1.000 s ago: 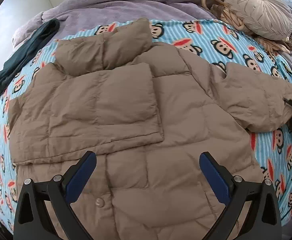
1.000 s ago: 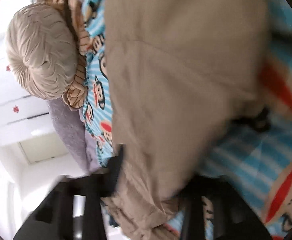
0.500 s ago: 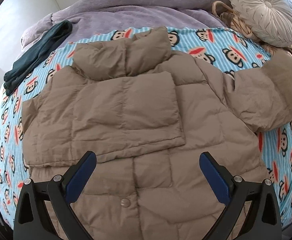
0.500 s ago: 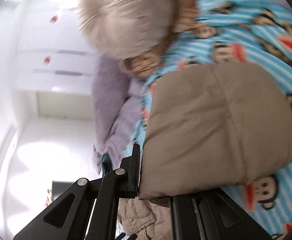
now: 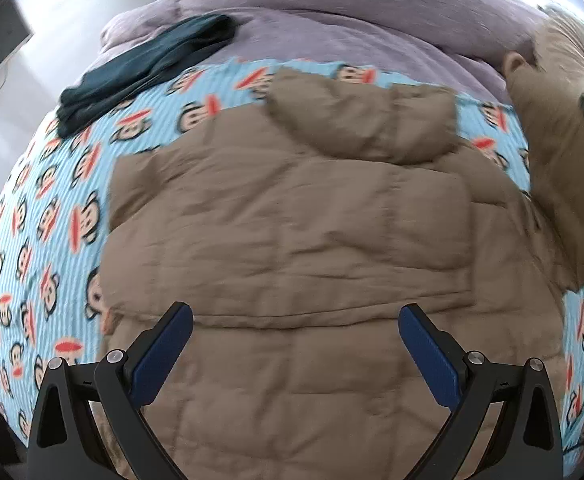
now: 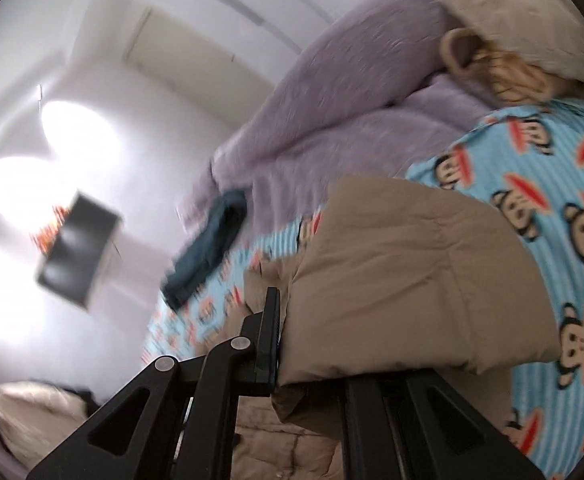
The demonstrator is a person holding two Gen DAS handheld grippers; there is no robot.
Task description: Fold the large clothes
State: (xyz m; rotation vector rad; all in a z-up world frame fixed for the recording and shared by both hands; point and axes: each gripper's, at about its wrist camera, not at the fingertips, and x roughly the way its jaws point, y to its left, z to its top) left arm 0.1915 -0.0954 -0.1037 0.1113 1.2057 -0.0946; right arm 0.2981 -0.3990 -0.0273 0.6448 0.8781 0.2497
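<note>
A tan quilted jacket [image 5: 312, 240] lies spread on the monkey-print sheet [image 5: 51, 208], with one sleeve folded across its front. My left gripper [image 5: 294, 340] hovers over the jacket's lower part, open, nothing between its blue pads [image 5: 163, 352]. The other sleeve [image 5: 564, 168] is lifted at the right edge of the left wrist view. In the right wrist view that sleeve [image 6: 404, 280] fills the middle, and my right gripper [image 6: 312, 360] is shut on its cuff end, raised above the bed.
A dark teal garment [image 5: 143, 68] lies at the far left of the bed on a lilac blanket [image 5: 352, 12]. A round beige cushion [image 6: 524, 12] and a woven bag [image 6: 496, 68] sit at the bed's head. White wall and a dark box [image 6: 77, 248] beyond.
My right gripper has lifted the right sleeve off the sheet and rolled while swinging it up and toward the jacket. My left gripper has drifted sideways over the jacket, still open.
</note>
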